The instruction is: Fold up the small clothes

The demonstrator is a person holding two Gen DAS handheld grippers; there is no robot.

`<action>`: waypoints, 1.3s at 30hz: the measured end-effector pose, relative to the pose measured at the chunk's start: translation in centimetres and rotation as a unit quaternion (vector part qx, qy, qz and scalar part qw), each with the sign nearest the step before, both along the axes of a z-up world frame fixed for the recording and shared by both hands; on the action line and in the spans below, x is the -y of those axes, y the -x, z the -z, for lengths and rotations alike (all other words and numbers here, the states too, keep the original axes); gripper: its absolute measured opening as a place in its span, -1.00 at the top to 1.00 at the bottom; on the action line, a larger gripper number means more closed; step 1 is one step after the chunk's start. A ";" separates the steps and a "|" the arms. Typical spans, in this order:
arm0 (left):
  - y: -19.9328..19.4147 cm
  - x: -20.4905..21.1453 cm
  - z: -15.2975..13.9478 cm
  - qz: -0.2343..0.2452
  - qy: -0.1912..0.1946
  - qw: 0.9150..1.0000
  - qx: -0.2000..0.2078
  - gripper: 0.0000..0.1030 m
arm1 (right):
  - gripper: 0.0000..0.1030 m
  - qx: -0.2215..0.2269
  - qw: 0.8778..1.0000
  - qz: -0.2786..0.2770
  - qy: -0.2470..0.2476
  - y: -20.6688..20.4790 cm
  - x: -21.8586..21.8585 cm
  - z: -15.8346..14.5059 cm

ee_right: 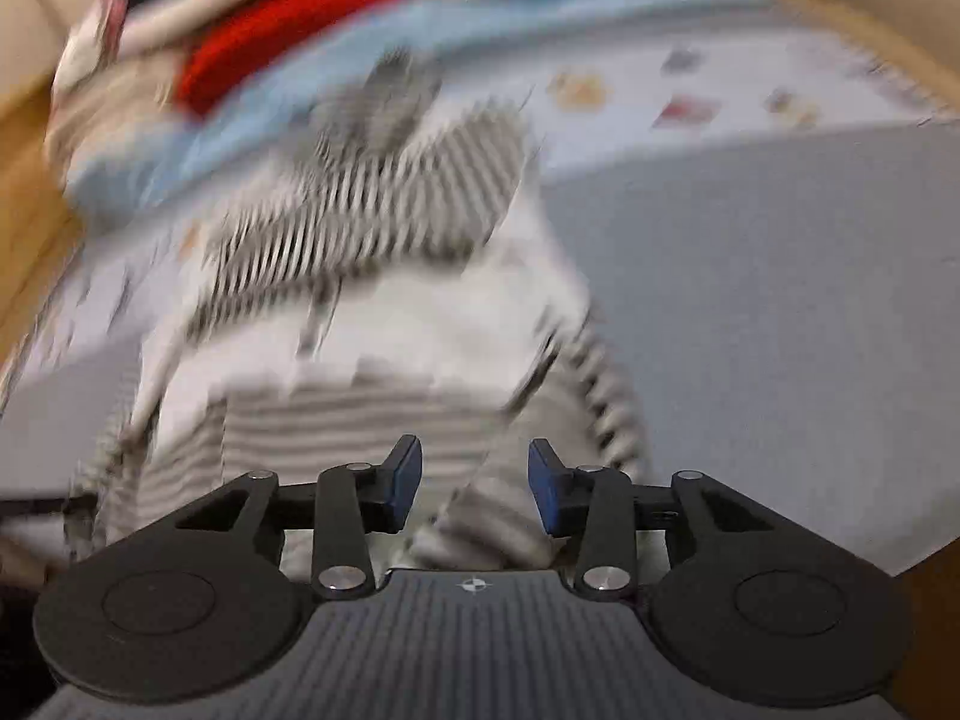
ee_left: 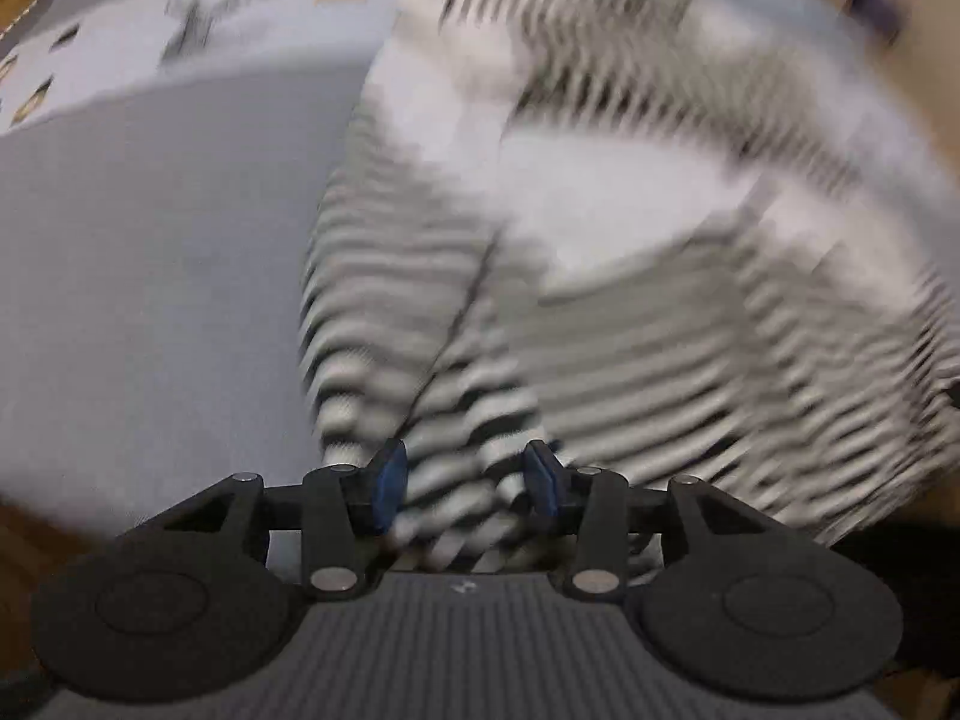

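A small black-and-white striped garment (ee_left: 600,276) with plain white patches lies crumpled on a grey mat (ee_left: 150,300); both views are smeared by motion. My left gripper (ee_left: 465,477) hangs over the garment's near end, its blue pads (ee_left: 390,480) apart with striped cloth showing in the gap and neither pad pressing on it. In the right wrist view the same garment (ee_right: 372,300) stretches away from my right gripper (ee_right: 474,483), which is open above a striped fold at the near edge. The grey mat (ee_right: 780,330) lies bare to its right.
Beyond the mat lies a pale printed sheet (ee_right: 690,90). A pile of other clothes, one bright red (ee_right: 282,36), sits at the far left on light blue fabric (ee_right: 198,144). A wooden floor (ee_right: 24,180) shows at the left edge.
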State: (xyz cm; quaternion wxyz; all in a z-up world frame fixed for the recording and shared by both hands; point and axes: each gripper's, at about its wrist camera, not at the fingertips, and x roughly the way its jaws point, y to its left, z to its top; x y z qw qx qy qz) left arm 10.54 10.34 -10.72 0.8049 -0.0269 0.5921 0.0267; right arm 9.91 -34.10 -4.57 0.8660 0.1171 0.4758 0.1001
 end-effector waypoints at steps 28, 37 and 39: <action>5.5 4.0 -10.8 0.033 0.020 0.956 0.292 -0.69 | 0.18 0.277 0.957 0.003 0.086 8.4 -7.1 -10.2; 3.9 3.9 -10.1 0.028 0.032 0.958 0.284 -0.69 | 0.18 0.265 0.960 -0.013 0.085 6.8 -9.2 -9.8; 3.5 4.2 -10.1 0.034 0.023 0.957 0.286 -0.68 | 0.18 0.246 0.965 -0.007 0.087 5.7 -9.4 -9.0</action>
